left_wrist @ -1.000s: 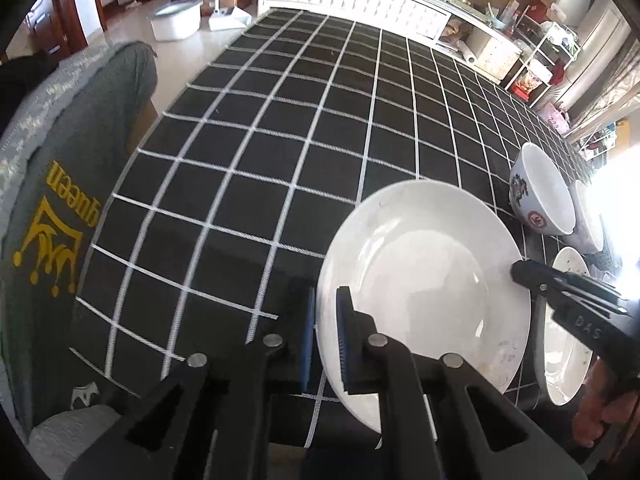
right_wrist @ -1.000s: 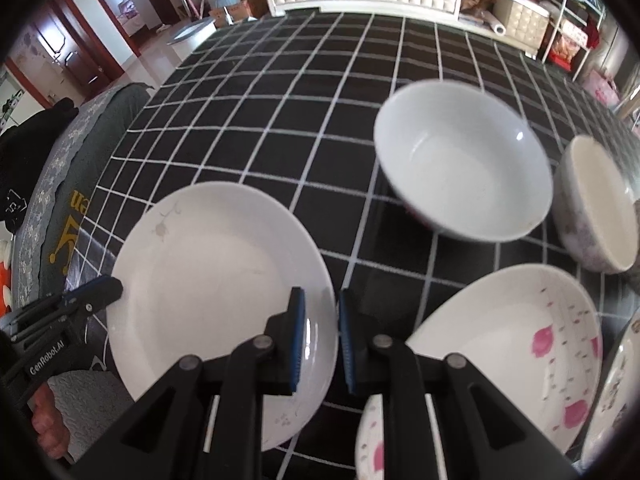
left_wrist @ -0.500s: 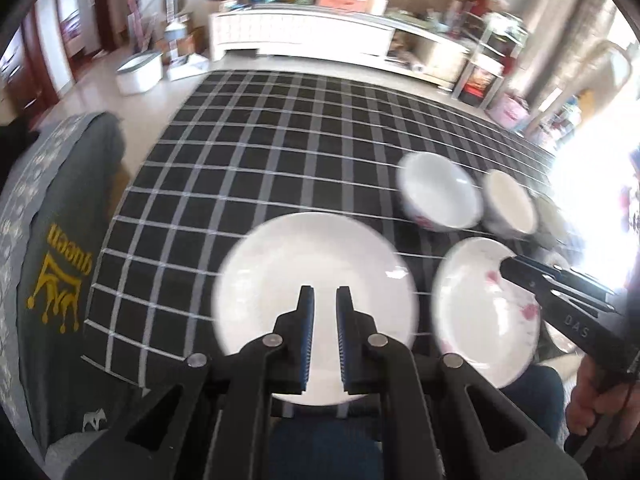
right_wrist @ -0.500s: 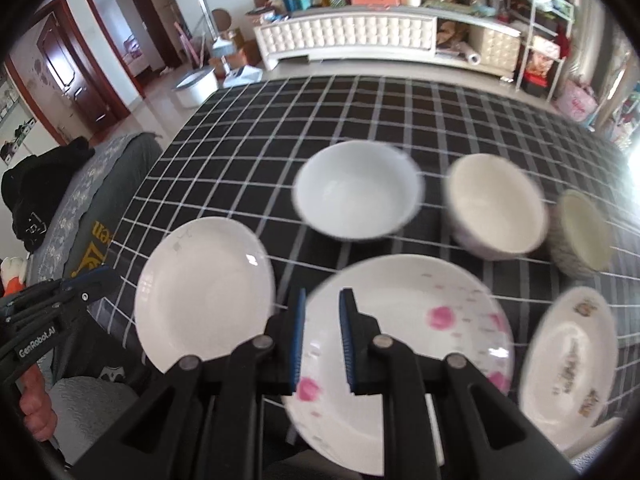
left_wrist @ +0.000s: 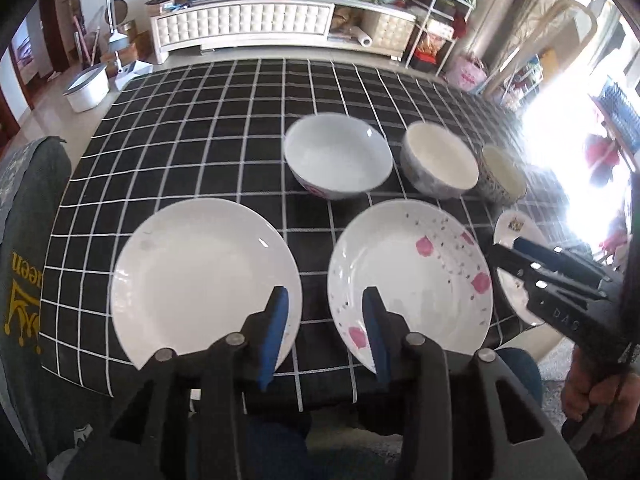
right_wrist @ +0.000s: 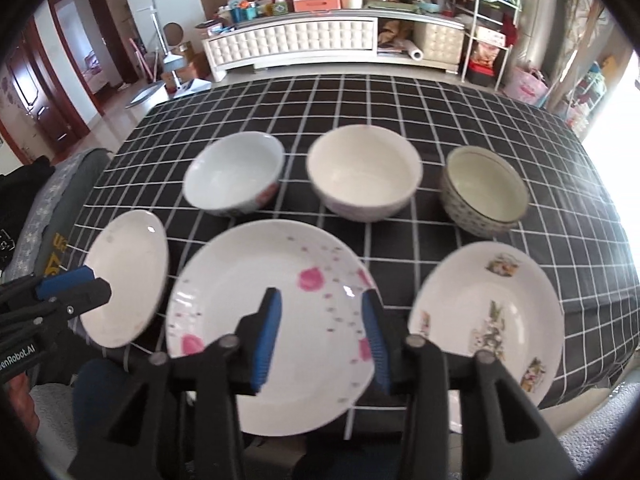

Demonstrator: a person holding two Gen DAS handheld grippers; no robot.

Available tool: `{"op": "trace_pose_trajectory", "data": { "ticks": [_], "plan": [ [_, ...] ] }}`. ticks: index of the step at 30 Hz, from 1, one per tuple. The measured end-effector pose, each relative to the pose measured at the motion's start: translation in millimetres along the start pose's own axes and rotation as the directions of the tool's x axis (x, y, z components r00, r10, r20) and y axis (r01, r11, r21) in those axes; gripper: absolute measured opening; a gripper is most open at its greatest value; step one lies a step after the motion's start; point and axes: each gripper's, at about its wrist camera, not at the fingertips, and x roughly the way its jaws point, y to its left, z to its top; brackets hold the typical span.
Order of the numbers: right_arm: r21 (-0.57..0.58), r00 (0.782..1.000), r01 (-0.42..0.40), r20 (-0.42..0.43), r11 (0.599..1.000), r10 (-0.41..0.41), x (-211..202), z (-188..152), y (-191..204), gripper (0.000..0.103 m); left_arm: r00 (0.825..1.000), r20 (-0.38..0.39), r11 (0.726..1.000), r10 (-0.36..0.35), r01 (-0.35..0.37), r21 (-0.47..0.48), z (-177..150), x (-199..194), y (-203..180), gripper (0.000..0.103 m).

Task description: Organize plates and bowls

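Left wrist view: left claw (left_wrist: 326,320) spread wide, holding nothing, hovering over the near edge between the white plate (left_wrist: 200,280) and the pink plate (left_wrist: 408,276).
Right wrist view: right claw (right_wrist: 320,332) also wide apart, empty, poised above the pink plate (right_wrist: 272,320).
Only in left view: white plate shown whole and flat on the cloth; the right claw (left_wrist: 504,256) juts in from the right, over the cartoon plate (left_wrist: 516,236), which glare mostly washes out.
Only in right view: cartoon plate (right_wrist: 488,320) seen whole; the left claw (right_wrist: 92,284) pokes in at the left edge, in front of the white plate (right_wrist: 128,276).
Plates: three in a front row along the near edge, white, pink, cartoon, left to right, all apart.
Bowls: three in a back row, pale bowl (right_wrist: 236,178), cream bowl (right_wrist: 364,178), dotted bowl (right_wrist: 484,190); pale bowl (left_wrist: 340,156) just behind the gap between white and pink plates.
Worktop: black cloth with white grid (right_wrist: 400,100), draped over the front edge.
Room: white tufted cabinet (right_wrist: 296,44) beyond, cluttered on top; wire rack (right_wrist: 488,20) to its right; dark doors (right_wrist: 24,92) far left; grey chair cover (left_wrist: 28,264) at the left edge.
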Motion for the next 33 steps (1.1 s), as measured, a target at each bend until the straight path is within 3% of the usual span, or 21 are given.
{"op": "trace_pose_trajectory", "data": {
  "ticks": [17,23,27,29,33],
  "plan": [
    [0.05,0.998,-0.004,-0.07,0.999,0.008,39.7,-11.5,-38.8,0.048,0.995,-0.101,0.998,-0.018,0.024,0.057,1.8,69.4,-13.9,0.034],
    [0.063,0.996,-0.028,-0.077,0.998,0.033,44.6,-9.6,-40.7,0.048,0.995,-0.102,0.997,0.016,-0.007,0.083,4.0,77.6,-16.2,0.019],
    [0.058,0.995,-0.03,-0.09,0.998,0.035,48.4,-10.8,-39.3,0.047,0.993,-0.118,0.997,0.007,0.002,0.078,4.4,80.1,-12.6,0.016],
    [0.061,0.994,-0.03,-0.101,0.998,0.036,50.4,-12.1,-38.9,0.041,0.991,-0.137,0.997,0.007,0.003,0.072,3.7,84.5,-11.1,0.015],
    [0.067,0.993,-0.013,-0.116,0.998,0.021,50.9,-17.6,-40.9,0.021,0.99,-0.139,0.997,0.009,0.002,0.078,1.4,86.9,-13.4,0.015]
  ]
}}
